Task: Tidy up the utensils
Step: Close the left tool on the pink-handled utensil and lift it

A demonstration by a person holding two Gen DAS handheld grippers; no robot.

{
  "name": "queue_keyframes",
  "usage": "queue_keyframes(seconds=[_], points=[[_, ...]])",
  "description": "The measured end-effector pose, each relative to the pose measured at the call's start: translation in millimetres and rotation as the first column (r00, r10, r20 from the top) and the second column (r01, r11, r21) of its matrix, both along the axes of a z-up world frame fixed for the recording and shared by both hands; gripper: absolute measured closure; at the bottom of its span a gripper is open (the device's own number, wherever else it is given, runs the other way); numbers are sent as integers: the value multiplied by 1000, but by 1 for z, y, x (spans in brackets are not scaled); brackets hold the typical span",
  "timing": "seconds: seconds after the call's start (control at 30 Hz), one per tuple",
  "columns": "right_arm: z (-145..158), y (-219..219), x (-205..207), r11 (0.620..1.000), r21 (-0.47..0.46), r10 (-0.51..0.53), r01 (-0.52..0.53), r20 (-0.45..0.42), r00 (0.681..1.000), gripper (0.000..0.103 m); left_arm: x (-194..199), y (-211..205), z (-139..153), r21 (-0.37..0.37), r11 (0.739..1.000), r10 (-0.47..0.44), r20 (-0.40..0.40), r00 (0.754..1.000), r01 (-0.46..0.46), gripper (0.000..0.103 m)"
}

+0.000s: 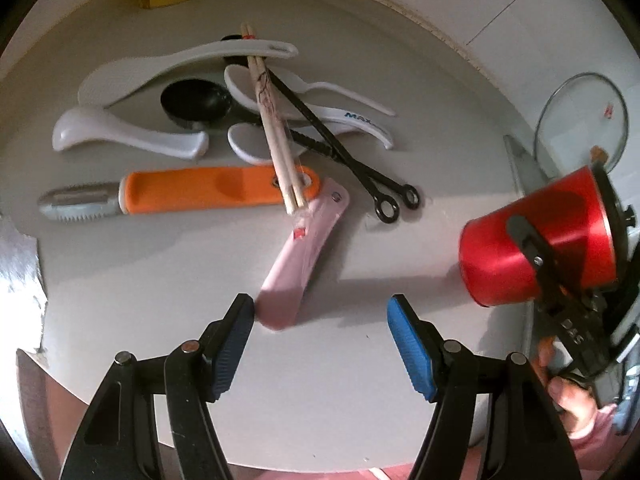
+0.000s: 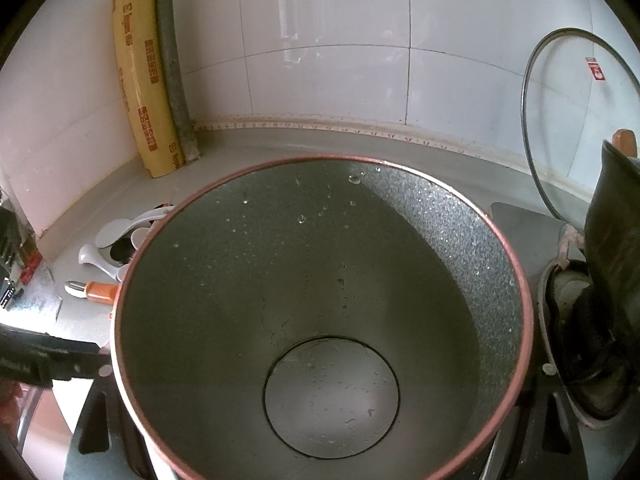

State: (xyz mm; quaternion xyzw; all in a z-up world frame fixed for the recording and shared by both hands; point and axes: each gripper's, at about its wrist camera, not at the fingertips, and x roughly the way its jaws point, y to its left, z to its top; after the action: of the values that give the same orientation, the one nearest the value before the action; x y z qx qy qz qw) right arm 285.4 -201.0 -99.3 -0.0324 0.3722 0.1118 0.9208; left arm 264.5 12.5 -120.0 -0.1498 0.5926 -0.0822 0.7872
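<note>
Several utensils lie in a heap on the grey counter [image 1: 160,280]: a white rice paddle [image 1: 160,72], white spoons [image 1: 120,132], a black ladle [image 1: 196,102], wooden chopsticks [image 1: 276,132], black tongs [image 1: 360,168], an orange-handled scaler [image 1: 192,192] and a pink handle [image 1: 304,252]. My left gripper [image 1: 322,308] hangs open just above the counter, its left pad [image 1: 236,332] beside the pink handle's near end. At the right, my right gripper [image 1: 536,256] is shut on a tilted red pot [image 1: 560,236]. The pot's wet grey inside [image 2: 320,280] fills the right wrist view and hides the pads.
A yellow film roll [image 2: 144,100] stands in the corner against the tiled wall [image 2: 320,80]. A glass lid [image 2: 580,120] leans on the wall at the right. A stove burner [image 2: 580,320] sits beside the pot. Foil [image 1: 20,272] covers the counter's left edge.
</note>
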Motion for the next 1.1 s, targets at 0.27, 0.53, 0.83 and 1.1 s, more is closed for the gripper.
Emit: queue_keyframes(seconds=[0.27, 0.53, 0.83, 1.1], points=[[1, 0, 0, 1000, -3, 0, 0, -2, 1000, 12, 31, -17, 4, 148, 988, -54, 25, 998, 50, 33], [1, 1, 1, 1000, -7, 4, -4, -9, 1000, 12, 43, -40, -2, 249, 966, -73, 17, 997, 66, 69], [1, 0, 1, 1000, -5, 9, -9, -12, 1000, 12, 17, -12, 1, 182, 983, 4, 7, 1000, -5, 83], [1, 1, 1, 1000, -3, 8, -8, -12, 1000, 12, -22, 9, -2, 169, 983, 69, -9, 998, -67, 84]])
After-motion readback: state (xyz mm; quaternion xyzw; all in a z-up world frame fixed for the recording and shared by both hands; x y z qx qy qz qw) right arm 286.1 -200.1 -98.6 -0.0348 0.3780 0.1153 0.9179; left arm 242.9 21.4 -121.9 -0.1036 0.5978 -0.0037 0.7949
